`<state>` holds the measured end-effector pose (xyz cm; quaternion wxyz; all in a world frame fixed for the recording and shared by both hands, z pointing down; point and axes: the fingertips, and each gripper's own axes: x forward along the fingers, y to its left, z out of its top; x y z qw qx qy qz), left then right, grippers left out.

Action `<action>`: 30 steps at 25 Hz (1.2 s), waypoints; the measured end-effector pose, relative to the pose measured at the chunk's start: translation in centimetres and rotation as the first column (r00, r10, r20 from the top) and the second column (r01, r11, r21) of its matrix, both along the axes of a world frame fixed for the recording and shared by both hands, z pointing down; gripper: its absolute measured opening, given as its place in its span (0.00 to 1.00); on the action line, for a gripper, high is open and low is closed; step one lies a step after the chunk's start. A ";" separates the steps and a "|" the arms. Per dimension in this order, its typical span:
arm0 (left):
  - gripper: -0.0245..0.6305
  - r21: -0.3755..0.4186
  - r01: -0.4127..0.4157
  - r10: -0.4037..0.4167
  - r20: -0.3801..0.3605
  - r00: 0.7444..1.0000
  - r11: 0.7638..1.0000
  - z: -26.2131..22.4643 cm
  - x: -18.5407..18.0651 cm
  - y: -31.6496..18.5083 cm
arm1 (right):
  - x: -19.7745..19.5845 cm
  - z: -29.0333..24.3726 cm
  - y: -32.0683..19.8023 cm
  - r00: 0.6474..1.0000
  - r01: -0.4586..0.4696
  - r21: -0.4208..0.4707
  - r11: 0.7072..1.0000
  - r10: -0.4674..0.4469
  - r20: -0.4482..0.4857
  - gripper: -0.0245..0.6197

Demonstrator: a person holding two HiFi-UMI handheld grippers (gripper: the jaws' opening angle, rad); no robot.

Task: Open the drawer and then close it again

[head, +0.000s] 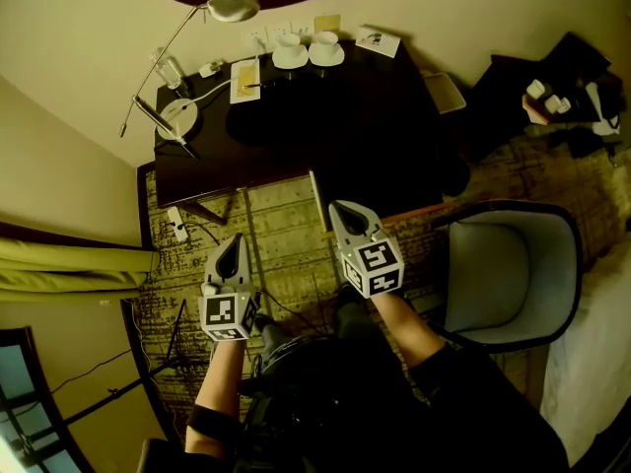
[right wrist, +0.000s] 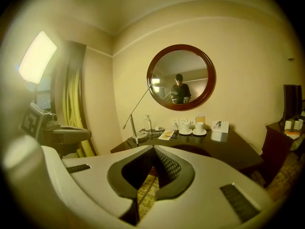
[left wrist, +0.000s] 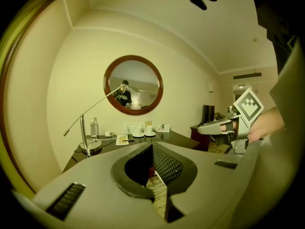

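The left hand-held gripper [head: 230, 244] and right hand-held gripper [head: 341, 210] hover closed, empty, near the desk [head: 335, 136].

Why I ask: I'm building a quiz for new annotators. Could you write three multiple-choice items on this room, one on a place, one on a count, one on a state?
1. Where does the desk lamp stand?
A. On the left end of the dark desk, as the head view shows it.
B. On the armchair.
C. On the carpet.

2. How many white cups stand on the desk?
A. One.
B. Two.
C. Four.

3. How do the left tool and the right tool stand?
A. Both open.
B. Left shut on a cup.
C. Both shut and empty.

Key:
1 A, the lamp's base sits by the desk's left edge.
2 B, two cups stand side by side at the back.
3 C, each gripper view shows the jaws together with nothing between them.
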<state>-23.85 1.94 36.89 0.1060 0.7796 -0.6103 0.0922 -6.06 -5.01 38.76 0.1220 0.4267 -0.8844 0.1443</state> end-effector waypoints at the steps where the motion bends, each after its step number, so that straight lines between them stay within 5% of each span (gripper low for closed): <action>1: 0.04 0.002 -0.002 0.002 0.001 1.000 1.000 0.0 0.4 -0.1 | 0.4 0.1 -0.1 1.000 -0.001 0.000 1.000 0.001 -0.001 0.04; 17: 0.04 -0.002 0.020 -0.020 0.012 1.000 1.000 0.7 9.8 -0.8 | 12.0 3.8 -0.6 0.998 -0.005 -0.032 0.999 0.003 -0.066 0.04; 30: 0.04 -0.049 -0.203 0.203 0.010 0.979 0.978 3.1 14.2 -2.4 | 16.0 7.5 -1.1 0.980 -0.176 -0.122 0.977 0.162 -0.118 0.04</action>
